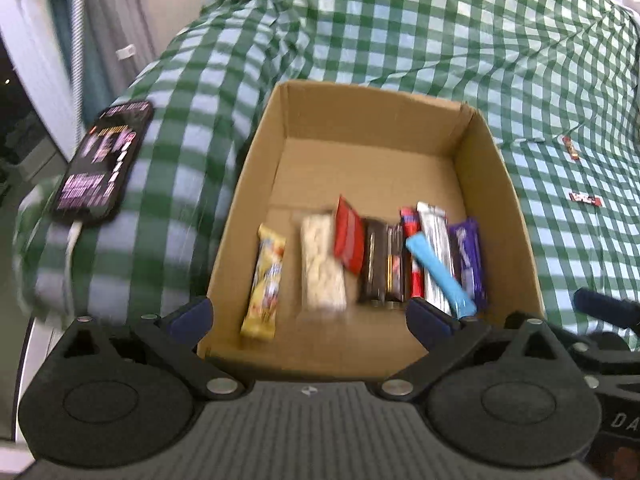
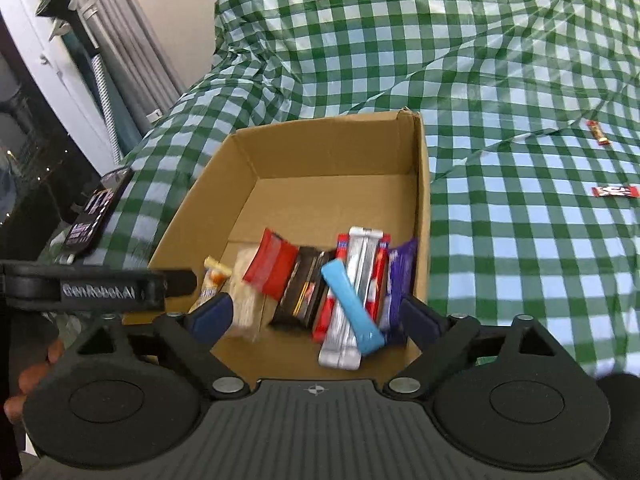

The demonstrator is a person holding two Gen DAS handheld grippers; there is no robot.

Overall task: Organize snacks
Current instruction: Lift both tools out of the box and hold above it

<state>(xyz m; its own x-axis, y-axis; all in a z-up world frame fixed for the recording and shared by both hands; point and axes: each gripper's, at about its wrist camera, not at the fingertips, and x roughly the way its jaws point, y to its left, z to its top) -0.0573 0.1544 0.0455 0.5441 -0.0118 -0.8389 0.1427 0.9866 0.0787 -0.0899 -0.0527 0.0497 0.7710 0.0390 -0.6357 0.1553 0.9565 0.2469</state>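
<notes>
Both jaws stand wide apart and hold nothing: your left gripper (image 1: 310, 316) and right gripper (image 2: 316, 314) hover over the open brown cardboard box (image 2: 422, 200), where wrapped snack bars (image 2: 348, 288) lie side by side.

Snack bars (image 1: 372, 260) lie in the box (image 1: 256, 148), phone (image 1: 100, 164) left.

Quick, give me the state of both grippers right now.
Left gripper: open, holding nothing, above the near end of the cardboard box.
Right gripper: open, holding nothing, above the same box.
</notes>
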